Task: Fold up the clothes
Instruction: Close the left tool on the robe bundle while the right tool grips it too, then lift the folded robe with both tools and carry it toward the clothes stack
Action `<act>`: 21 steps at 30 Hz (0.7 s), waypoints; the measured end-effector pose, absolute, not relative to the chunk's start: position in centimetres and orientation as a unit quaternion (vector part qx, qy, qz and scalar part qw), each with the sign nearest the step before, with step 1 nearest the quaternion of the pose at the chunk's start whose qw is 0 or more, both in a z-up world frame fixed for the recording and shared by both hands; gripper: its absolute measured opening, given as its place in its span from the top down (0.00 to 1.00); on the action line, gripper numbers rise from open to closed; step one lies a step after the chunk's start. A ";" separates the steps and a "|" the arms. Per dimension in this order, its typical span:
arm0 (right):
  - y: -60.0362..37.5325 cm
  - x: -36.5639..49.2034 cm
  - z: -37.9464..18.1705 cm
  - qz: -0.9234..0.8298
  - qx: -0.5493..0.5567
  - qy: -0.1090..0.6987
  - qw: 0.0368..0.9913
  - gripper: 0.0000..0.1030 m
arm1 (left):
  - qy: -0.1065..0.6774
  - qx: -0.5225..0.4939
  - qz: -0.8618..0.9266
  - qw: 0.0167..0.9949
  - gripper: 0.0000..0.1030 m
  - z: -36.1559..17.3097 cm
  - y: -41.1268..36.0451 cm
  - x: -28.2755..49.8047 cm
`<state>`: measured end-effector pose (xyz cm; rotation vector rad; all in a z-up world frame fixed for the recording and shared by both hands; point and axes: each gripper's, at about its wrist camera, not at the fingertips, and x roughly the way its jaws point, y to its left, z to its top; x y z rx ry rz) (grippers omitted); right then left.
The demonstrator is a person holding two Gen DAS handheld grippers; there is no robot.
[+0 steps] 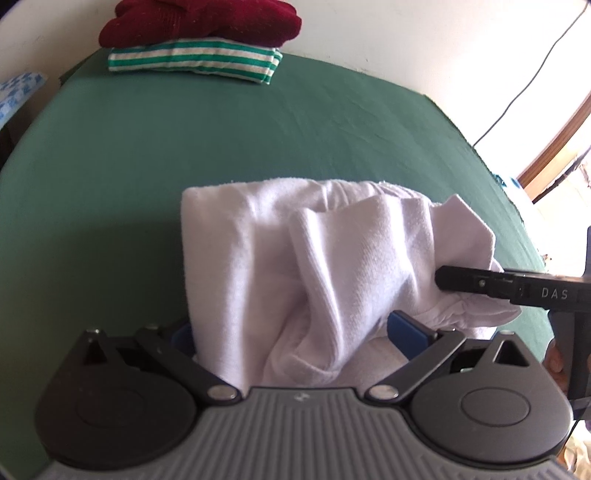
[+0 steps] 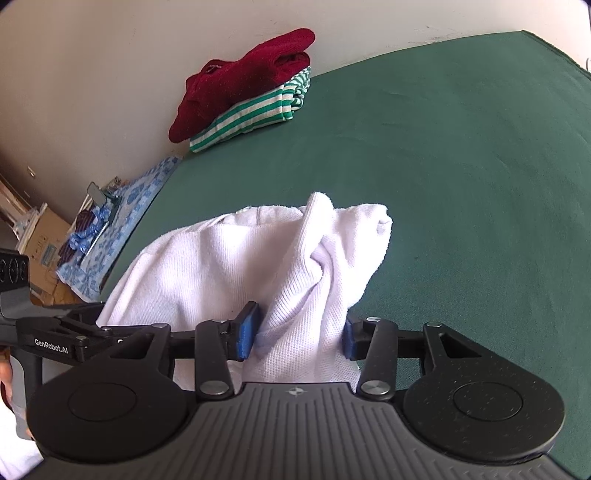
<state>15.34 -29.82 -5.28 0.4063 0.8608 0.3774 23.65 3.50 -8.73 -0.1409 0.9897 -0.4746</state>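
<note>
Only the right wrist view shows a cardboard box on the floor. On the green bed, the right gripper and left gripper both pinch the bunched white garment.

White knit garment, partly folded and bunched into vertical ridges, near edge of green bed sheet, dark red sweater folded atop folded green-and-white striped garment at far edge by wall
</note>
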 end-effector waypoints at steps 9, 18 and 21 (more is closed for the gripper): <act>-29.9 15.1 -5.2 0.180 0.205 0.413 0.869 0.55 | 0.456 -0.180 -0.235 0.839 0.10 -9.3 6.0 23.1; -29.2 15.3 -4.9 0.185 0.185 0.415 0.871 0.52 | 0.458 -0.153 -0.191 0.855 0.44 -8.9 4.5 23.0; -29.1 15.3 -4.8 0.182 0.178 0.416 0.873 0.58 | 0.458 -0.146 -0.173 0.860 0.54 -8.6 4.2 22.9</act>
